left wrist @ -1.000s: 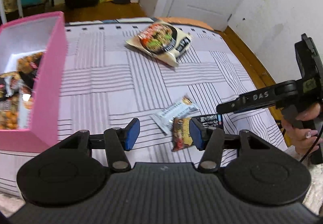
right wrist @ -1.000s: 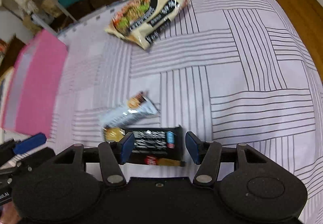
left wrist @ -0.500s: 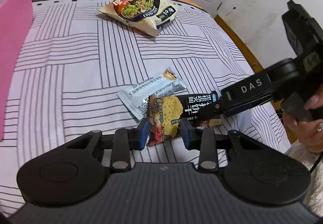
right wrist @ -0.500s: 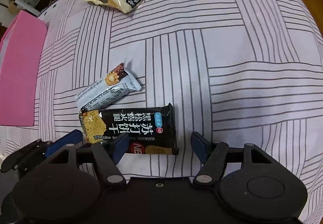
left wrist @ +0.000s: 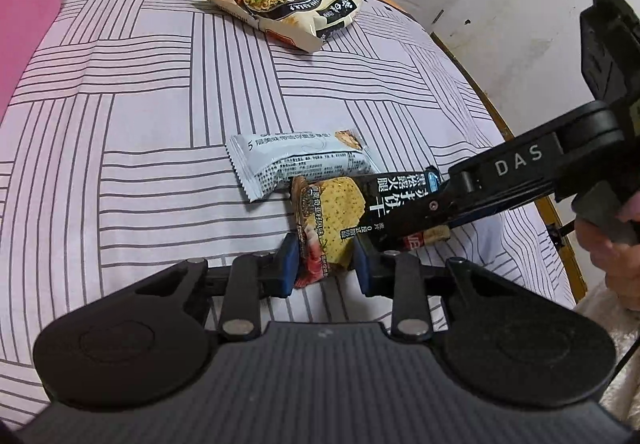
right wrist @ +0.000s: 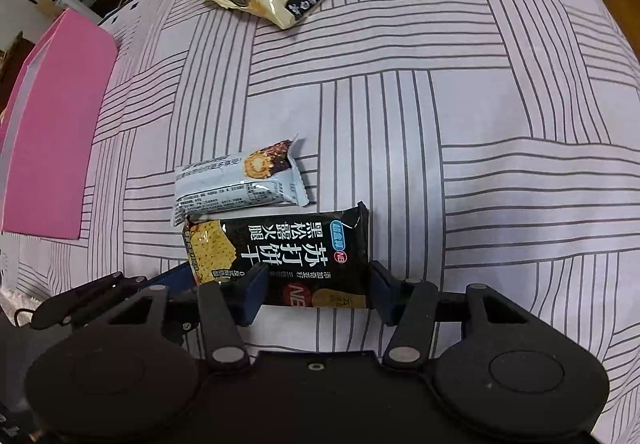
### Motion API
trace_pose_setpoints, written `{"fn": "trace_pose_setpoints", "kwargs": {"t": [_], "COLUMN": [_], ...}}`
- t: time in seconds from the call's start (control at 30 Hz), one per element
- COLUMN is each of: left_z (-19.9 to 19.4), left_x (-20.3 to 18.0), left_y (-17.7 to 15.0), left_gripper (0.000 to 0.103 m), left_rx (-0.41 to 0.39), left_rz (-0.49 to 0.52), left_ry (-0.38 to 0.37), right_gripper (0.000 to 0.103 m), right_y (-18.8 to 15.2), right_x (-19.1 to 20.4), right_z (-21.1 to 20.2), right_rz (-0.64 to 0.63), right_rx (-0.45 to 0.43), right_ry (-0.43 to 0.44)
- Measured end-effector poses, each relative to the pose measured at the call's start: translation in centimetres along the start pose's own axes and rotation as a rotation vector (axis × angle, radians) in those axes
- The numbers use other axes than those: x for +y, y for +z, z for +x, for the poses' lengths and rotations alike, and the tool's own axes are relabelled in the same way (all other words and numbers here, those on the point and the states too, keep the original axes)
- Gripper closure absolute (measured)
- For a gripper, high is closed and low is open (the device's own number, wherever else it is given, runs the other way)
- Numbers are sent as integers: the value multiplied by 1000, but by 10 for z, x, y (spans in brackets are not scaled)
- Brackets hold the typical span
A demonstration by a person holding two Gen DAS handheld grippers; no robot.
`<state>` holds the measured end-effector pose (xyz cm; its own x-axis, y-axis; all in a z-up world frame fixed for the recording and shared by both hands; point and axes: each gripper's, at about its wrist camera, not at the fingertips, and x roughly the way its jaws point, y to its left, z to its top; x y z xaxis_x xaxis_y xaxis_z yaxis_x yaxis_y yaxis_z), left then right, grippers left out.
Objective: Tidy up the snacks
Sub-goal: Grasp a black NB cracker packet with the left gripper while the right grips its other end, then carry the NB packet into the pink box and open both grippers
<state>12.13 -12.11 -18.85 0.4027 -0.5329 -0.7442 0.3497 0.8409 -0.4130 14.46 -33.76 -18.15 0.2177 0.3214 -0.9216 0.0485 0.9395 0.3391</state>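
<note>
1. Black cracker packet (left wrist: 384,203) lying on the striped surface (left wrist: 140,123), long axis running straight from the left tongs (left wrist: 324,264) across to the right tongs (right wrist: 316,292); grey wrapper (left wrist: 296,163) touching its far side.
2. Left tongs clenched on the packet's cracker-printed end, blue pads pressed against both sides.
3. Right tongs half spread, jaws just closing, the packet's other end between them: one pad over the printed face, the other just beside the end edge. Firm pinch or not: cannot tell.
4. Both tongs at the packet, neither nearer.
5. Pink box (right wrist: 52,147) well apart on the left tongs' side; probably a lift and carry that way.
</note>
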Motion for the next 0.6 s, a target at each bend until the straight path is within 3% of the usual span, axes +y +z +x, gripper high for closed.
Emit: {"fn": "trace_pose_setpoints", "kwargs": {"t": [0.33, 0.6], "left_z": [-19, -48], "left_x": [5, 5], "left_y": [2, 4], "left_gripper": [71, 71], "left_rx": [75, 31], "left_rz": [-50, -39], "left_ry": [-58, 24], "right_gripper": [40, 43], "right_y": [-3, -10], "right_x": [14, 46], "right_z": [-10, -22], "right_rz": [-56, -125], "right_rx": [0, -76], "right_ry": [24, 46]}}
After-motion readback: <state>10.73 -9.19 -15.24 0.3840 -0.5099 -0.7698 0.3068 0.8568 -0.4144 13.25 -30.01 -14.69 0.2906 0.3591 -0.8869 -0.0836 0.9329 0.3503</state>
